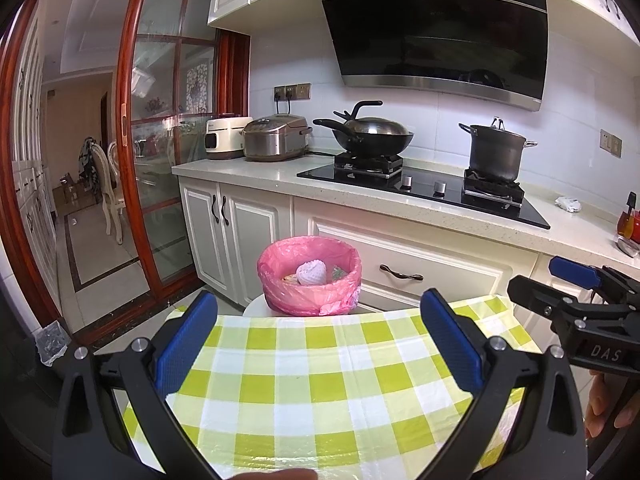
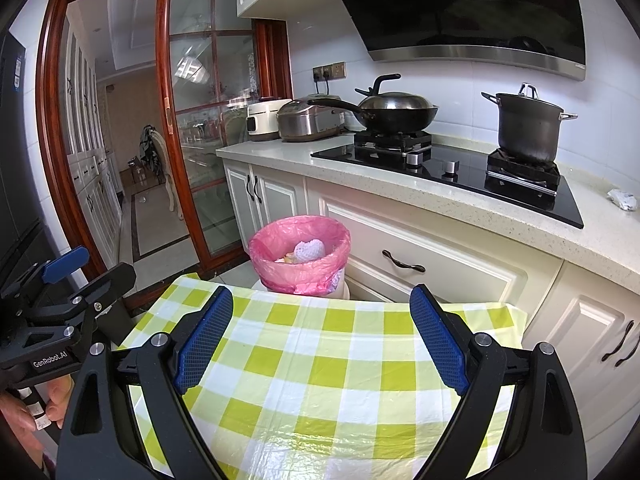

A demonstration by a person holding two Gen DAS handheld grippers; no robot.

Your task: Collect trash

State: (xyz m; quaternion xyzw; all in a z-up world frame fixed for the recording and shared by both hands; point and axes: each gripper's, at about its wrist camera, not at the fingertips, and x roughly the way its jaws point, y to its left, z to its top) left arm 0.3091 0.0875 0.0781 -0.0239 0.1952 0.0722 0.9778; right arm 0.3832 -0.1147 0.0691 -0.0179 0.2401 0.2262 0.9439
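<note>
A white bin lined with a pink bag [image 1: 310,280] [image 2: 300,254] stands on the floor just past the far edge of a small table with a green checked cloth [image 1: 320,384] [image 2: 320,376]. Inside the bin lies a white foam net [image 1: 311,272] [image 2: 309,249] on other scraps. A crumpled white paper [image 1: 568,203] [image 2: 622,199] lies on the counter right of the hob. My left gripper [image 1: 318,312] hangs open over the cloth, nothing between its blue pads. My right gripper [image 2: 322,304] is open too, also empty. Each shows at the edge of the other's view.
White cabinets and a speckled counter [image 2: 520,220] run behind the bin. On the black hob [image 1: 424,190] sit a wok [image 1: 372,132] and a stockpot [image 1: 496,152]. Two rice cookers [image 1: 276,138] stand at the counter's left end. A glass sliding door [image 1: 168,160] is to the left.
</note>
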